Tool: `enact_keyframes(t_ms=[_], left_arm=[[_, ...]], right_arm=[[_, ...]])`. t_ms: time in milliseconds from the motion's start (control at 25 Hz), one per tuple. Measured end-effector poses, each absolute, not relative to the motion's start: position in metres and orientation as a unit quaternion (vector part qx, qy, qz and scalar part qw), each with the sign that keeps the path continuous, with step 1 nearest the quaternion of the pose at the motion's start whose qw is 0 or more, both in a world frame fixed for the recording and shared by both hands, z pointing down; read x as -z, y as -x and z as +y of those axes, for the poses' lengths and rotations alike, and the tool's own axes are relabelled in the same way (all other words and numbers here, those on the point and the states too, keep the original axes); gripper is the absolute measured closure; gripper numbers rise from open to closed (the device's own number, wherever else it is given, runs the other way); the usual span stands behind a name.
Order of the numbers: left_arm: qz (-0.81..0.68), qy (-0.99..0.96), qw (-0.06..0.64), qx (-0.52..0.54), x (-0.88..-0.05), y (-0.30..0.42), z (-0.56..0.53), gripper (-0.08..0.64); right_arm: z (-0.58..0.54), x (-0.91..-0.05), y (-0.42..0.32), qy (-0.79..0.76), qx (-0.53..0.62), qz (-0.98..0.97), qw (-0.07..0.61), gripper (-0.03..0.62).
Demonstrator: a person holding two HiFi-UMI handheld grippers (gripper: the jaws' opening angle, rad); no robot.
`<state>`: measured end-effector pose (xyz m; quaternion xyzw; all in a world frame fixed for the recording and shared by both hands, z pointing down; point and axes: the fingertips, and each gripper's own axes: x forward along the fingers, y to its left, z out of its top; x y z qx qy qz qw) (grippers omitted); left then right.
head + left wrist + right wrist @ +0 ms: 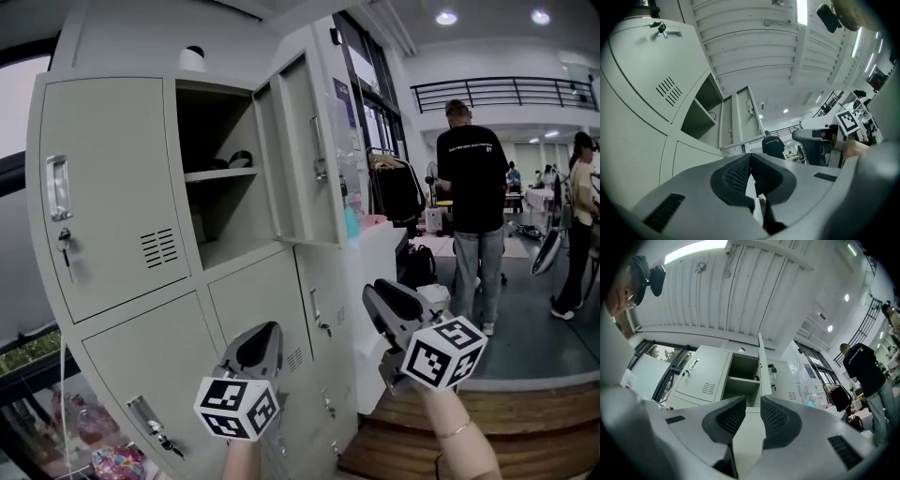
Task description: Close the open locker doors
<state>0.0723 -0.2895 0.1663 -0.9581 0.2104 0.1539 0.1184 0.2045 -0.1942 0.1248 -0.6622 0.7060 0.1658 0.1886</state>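
Note:
A grey locker bank [141,309] fills the left of the head view. Its upper middle compartment [220,178] stands open, with a shelf inside. That compartment's door [300,150] is swung out to the right, handle side facing outward. The other doors in view are closed. My left gripper [262,342] is low in front of the lower doors, jaws shut on nothing [750,161]. To its right and slightly higher, my right gripper [389,300] is open with nothing between its pads [752,413], well below the open door [761,366]. Neither gripper touches the locker.
The closed upper left door [58,187] has a handle and a hanging key. A white cabinet [384,272] stands just right of the lockers. A person in a black shirt [473,178] stands beyond, another person [577,216] at far right. A wooden step [487,422] lies below right.

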Motion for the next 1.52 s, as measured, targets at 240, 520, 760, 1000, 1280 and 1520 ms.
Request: enact_keyframes(t_ms=[240, 520, 760, 1000, 1280, 1520], left_arm=[[0.199, 0.955, 0.135, -0.171, -0.138, -0.096, -0.336, 0.541], [0.190, 0.954, 0.141, -0.184, -0.123, -0.113, -0.359, 0.541], [0.202, 0.950, 0.149, -0.187, -0.117, -0.124, -0.367, 0.541], [0.219, 0.946, 0.152, -0.187, -0.114, -0.139, -0.369, 0.541], [0.245, 0.940, 0.157, -0.177, -0.117, -0.147, -0.371, 0.541], [0.281, 0.929, 0.168, -0.172, -0.114, -0.128, -0.370, 0.541]], right_arm=[[-0.238, -0.085, -0.233, 0.658, -0.196, 0.701, 0.194, 0.494], [-0.273, -0.056, -0.255, 0.653, -0.197, 0.707, 0.188, 0.479], [-0.287, -0.045, -0.263, 0.602, -0.191, 0.748, 0.205, 0.437], [-0.298, -0.046, -0.264, 0.549, -0.173, 0.789, 0.214, 0.436], [-0.299, -0.045, -0.258, 0.514, -0.183, 0.812, 0.207, 0.465], [-0.307, -0.047, -0.241, 0.489, -0.181, 0.826, 0.213, 0.468]])
